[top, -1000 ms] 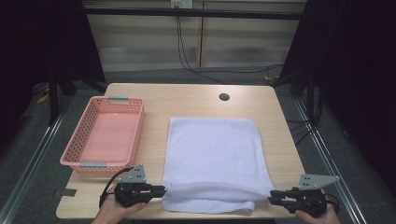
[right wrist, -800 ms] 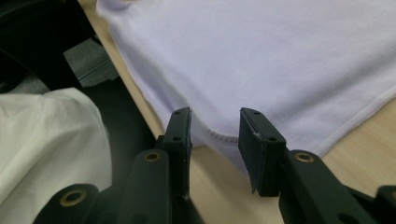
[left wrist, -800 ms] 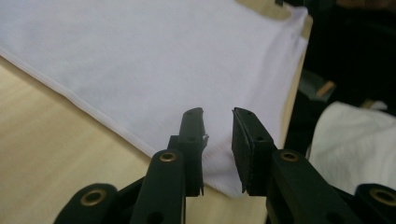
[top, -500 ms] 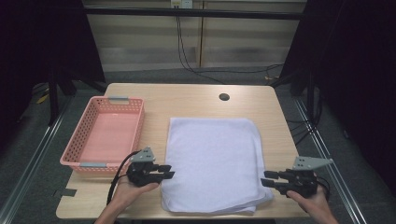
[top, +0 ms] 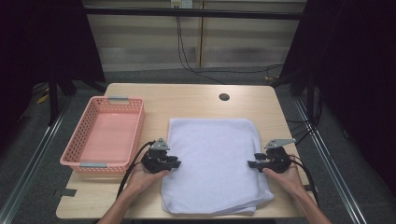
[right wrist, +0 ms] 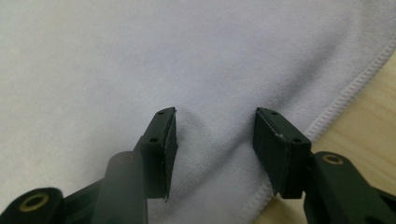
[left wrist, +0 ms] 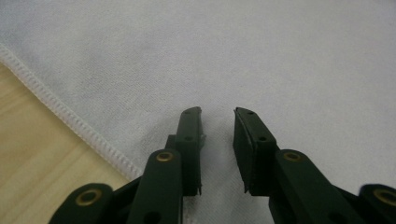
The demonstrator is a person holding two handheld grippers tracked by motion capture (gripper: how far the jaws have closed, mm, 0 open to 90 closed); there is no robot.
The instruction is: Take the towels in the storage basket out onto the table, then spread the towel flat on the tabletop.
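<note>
Folded flat on the surface [top: 196, 95] just beside the pink basket [top: 105, 135], the white towel [top: 212, 163] has the left tongs [top: 176, 162] and right tongs [top: 251, 164] parted over its opposite side edges, seemingly poised to pinch for another fold.

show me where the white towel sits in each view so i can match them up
High view: the white towel lies mid-table, right of the pink basket.
Left gripper view: towel spreads behind the open left tongs.
Right gripper view: towel lies under the open right tongs.
Shared landmark: the stitched hem.
</note>
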